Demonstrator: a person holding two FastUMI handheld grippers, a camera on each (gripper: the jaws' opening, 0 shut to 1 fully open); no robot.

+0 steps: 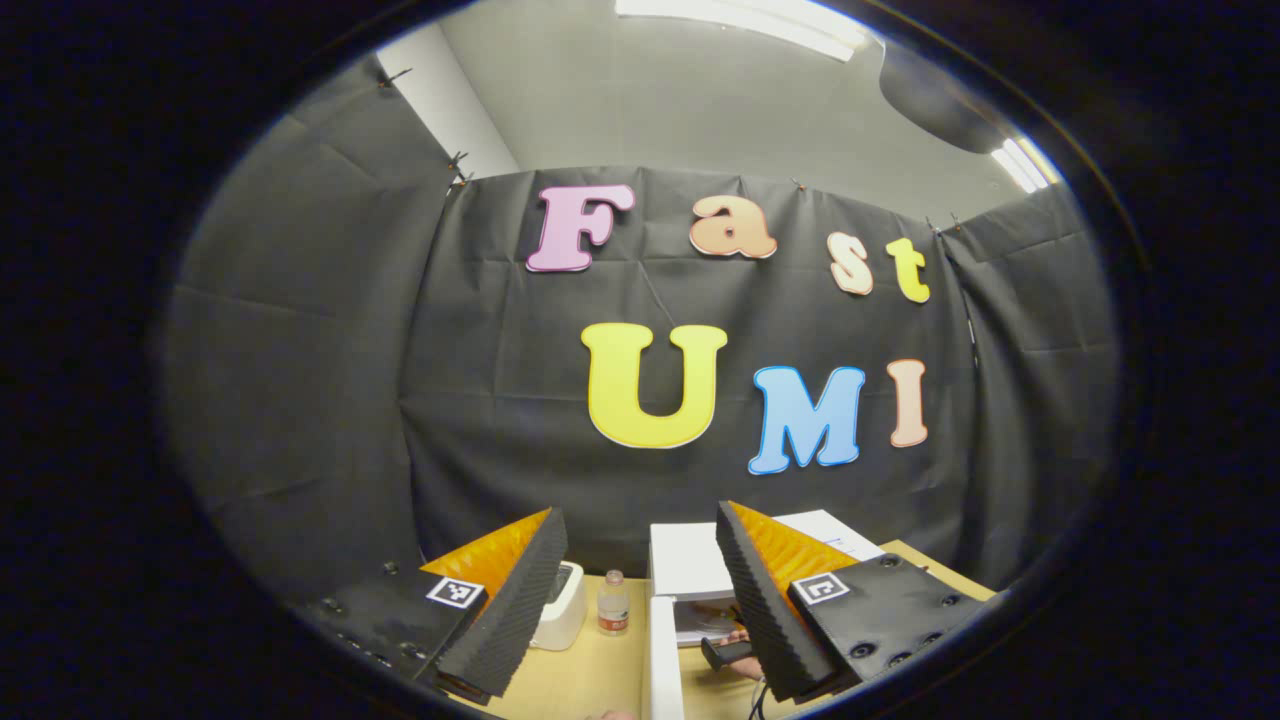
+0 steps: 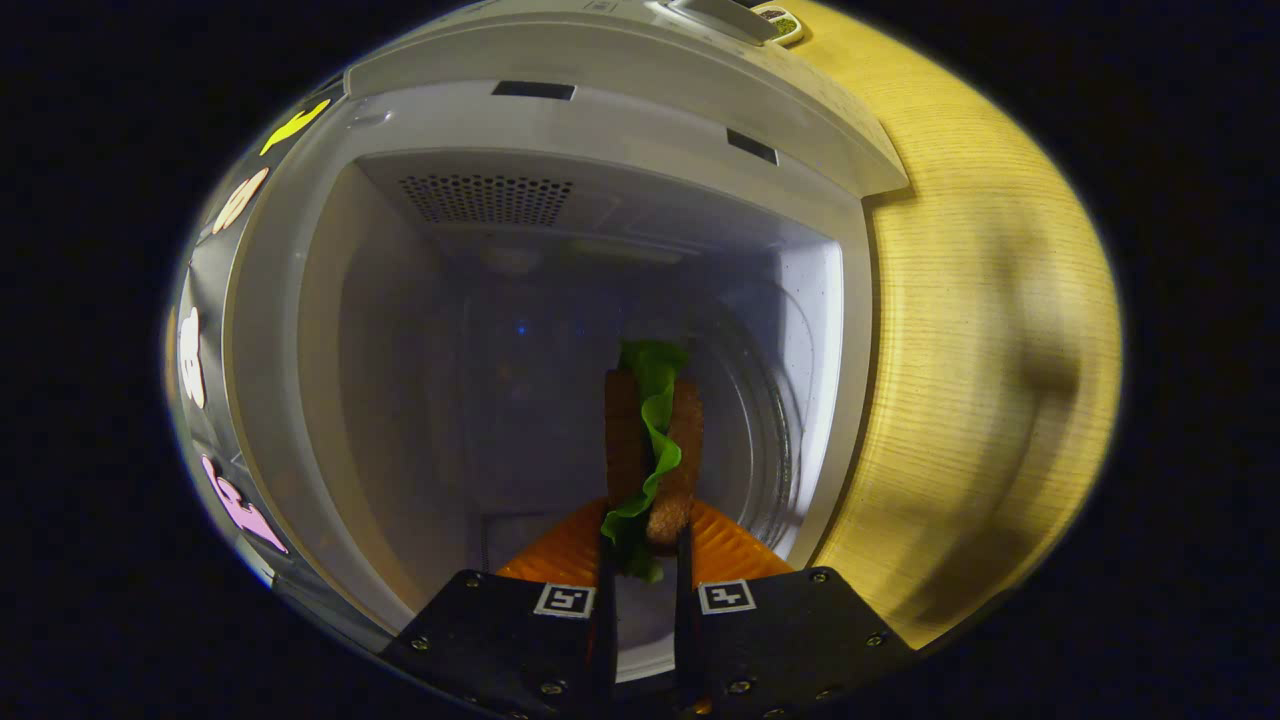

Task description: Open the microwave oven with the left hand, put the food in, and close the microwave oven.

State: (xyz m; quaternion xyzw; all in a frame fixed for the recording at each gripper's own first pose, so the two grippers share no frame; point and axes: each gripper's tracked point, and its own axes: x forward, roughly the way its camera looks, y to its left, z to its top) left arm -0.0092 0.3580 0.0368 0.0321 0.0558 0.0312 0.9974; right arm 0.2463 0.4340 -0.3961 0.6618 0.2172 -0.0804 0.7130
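Note:
In the right gripper view my right gripper (image 2: 645,545) is shut on the food, a sandwich (image 2: 685,450) of two brown slices with green lettuce between them. It is held on edge inside the open white microwave cavity (image 2: 400,330), near the glass turntable (image 2: 785,430). In the left gripper view my left gripper (image 1: 640,515) stands open and empty, raised and pointing at the booth wall. Below it sits the microwave (image 1: 690,560) with its door (image 1: 662,655) swung open. The right gripper (image 1: 728,652) and a hand reach in at the oven's mouth.
On the wooden table (image 1: 600,680), left of the microwave, stand a small bottle (image 1: 612,603) and a white appliance (image 1: 560,605). The tabletop (image 2: 980,350) also runs along one side of the oven.

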